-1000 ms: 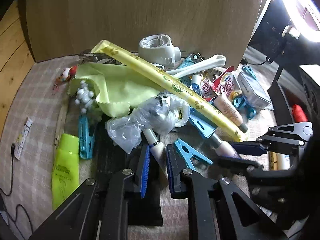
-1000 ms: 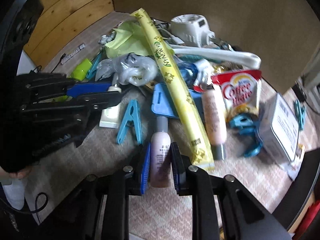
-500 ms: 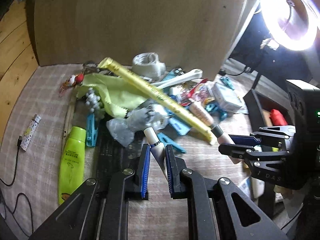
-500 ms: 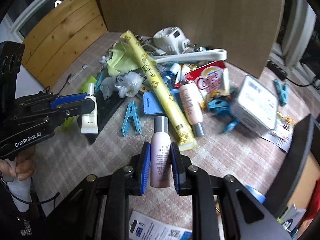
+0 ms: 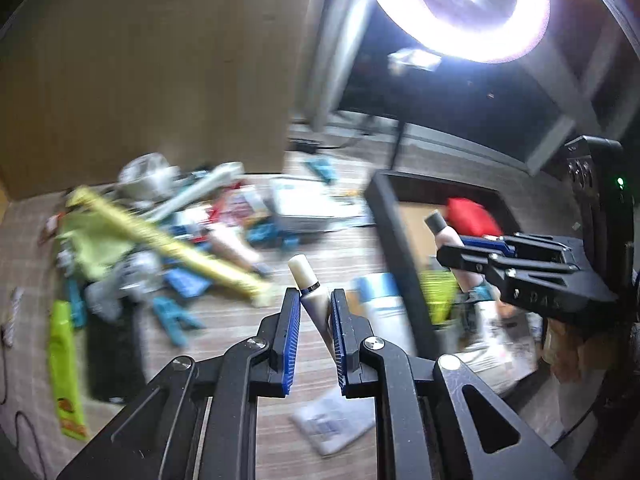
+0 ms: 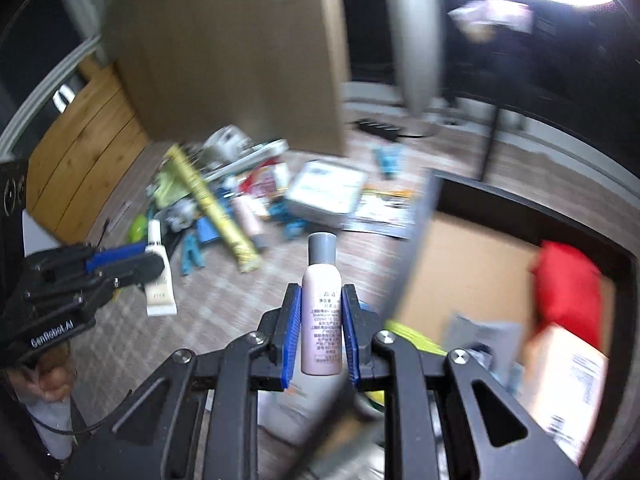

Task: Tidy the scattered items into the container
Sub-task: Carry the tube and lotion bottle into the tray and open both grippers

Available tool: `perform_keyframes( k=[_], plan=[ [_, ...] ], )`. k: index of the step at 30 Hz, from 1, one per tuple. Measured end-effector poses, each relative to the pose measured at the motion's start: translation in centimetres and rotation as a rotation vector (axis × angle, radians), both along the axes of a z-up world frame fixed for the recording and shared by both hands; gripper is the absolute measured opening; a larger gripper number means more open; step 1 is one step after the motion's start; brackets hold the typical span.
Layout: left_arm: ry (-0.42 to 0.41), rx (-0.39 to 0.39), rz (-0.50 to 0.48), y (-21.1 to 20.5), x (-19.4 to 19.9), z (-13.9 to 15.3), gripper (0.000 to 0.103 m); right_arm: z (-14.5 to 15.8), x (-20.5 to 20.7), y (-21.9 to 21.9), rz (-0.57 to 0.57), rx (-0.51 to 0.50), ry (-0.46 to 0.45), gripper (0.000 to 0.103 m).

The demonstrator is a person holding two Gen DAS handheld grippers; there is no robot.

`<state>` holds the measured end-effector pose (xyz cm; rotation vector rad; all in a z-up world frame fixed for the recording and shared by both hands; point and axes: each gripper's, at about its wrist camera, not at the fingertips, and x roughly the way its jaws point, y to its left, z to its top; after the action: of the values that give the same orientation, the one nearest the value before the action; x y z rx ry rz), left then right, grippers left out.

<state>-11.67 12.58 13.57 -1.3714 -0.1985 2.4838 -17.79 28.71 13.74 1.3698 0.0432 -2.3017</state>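
Left gripper point(image 5: 315, 312) clamped on a cream tube point(image 5: 310, 296), cap forward, over the table short of the box. Right gripper point(image 6: 320, 320) clamped on a pink bottle point(image 6: 321, 312), grey cap up, at the black box point(image 6: 472, 192) edge, likely so both drop in together. Box already holds a red bag point(image 6: 568, 284); pile point(image 5: 160, 236) of clutter remains behind. Heavy blur.

Pile of items point(image 5: 168, 240): motion-blurred in both views; labels unreadable, small pieces cannot be told apart.
Container point(image 6: 480, 196): near wall smeared; right side cut off by the picture's edge.
Container contents: red item point(image 6: 568, 284) and box point(image 6: 568, 376) blurred, kind unclear.
Cream tube point(image 5: 312, 296): lower end hidden between the left gripper's point(image 5: 314, 336) pads.
Pink bottle point(image 6: 322, 312): print too small to read.
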Motion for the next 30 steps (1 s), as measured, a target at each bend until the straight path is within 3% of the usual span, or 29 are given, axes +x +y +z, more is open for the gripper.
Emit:
perform_keyframes(
  k=[6,14,15,16,17,18,30],
  plan=[
    [0.011,0.016,-0.127,7.3,0.0,1.0,0.014,1.7,0.5,6.6,-0.126,0.008,0.018,0.019],
    [0.004,0.008,-0.244,14.0,0.5,1.4,0.016,2.5,1.0,10.4,-0.176,0.025,0.042,0.021],
    [-0.005,0.002,-0.260,14.6,0.6,1.4,0.031,2.6,1.0,10.6,-0.184,0.033,0.044,0.029],
    [-0.016,-0.009,-0.271,15.1,0.6,1.3,0.063,2.7,1.0,10.8,-0.205,0.047,0.048,0.042],
    [-0.013,-0.022,-0.269,15.3,0.7,1.4,0.076,2.8,1.0,11.1,-0.228,0.056,0.054,0.049],
    [0.004,-0.031,-0.261,15.4,0.9,1.5,0.081,3.0,1.0,11.4,-0.242,0.054,0.061,0.053],
    [0.054,-0.061,-0.202,13.2,1.6,3.1,0.081,4.0,1.9,11.2,-0.253,0.036,0.084,0.053]
  ],
)
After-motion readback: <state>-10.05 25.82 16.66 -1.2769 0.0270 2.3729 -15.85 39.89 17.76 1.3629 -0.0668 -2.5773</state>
